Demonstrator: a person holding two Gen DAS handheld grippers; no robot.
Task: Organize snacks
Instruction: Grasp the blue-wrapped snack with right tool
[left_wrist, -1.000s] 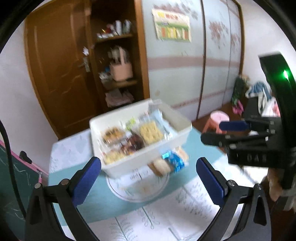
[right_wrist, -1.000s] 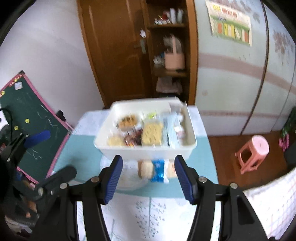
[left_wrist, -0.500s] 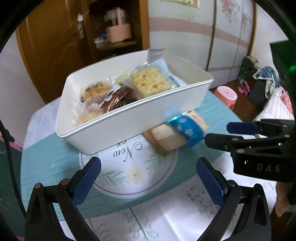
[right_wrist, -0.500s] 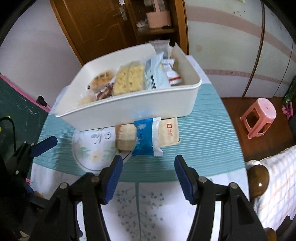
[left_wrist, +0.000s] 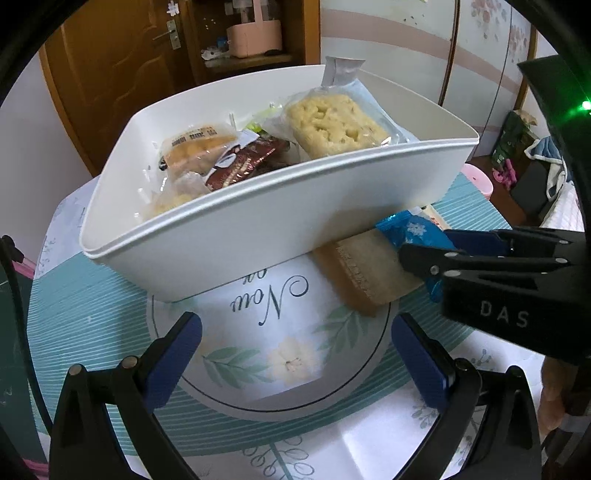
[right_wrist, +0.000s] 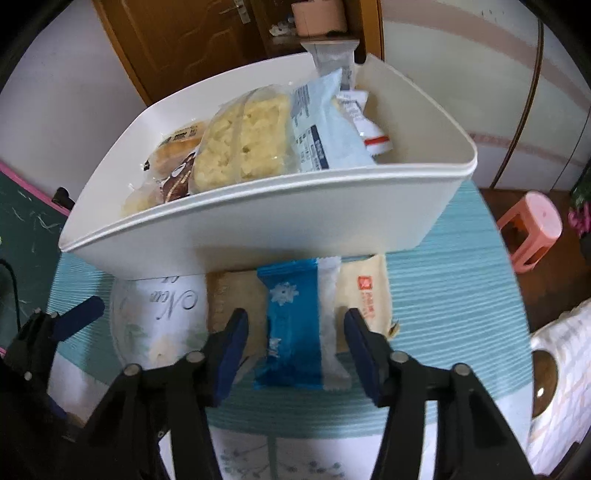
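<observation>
Tabletop now fills both views; right gripper (right_wrist: 295, 347) has dropped, jaws closing around blue packet (right_wrist: 295, 325); left gripper (left_wrist: 295, 362) hangs spread, empty; pickup for the bin (right_wrist: 295, 206) is imminent.

On the round mat (left_wrist: 280, 332) under my left fingers I read the cursive word "Nou", with more script above it half hidden by the white box (left_wrist: 258, 236). The black body of my right gripper (left_wrist: 436, 251) carries the letters "DAS". A beige packet (right_wrist: 364, 291) bears a red square logo; its print is too small to read.
</observation>
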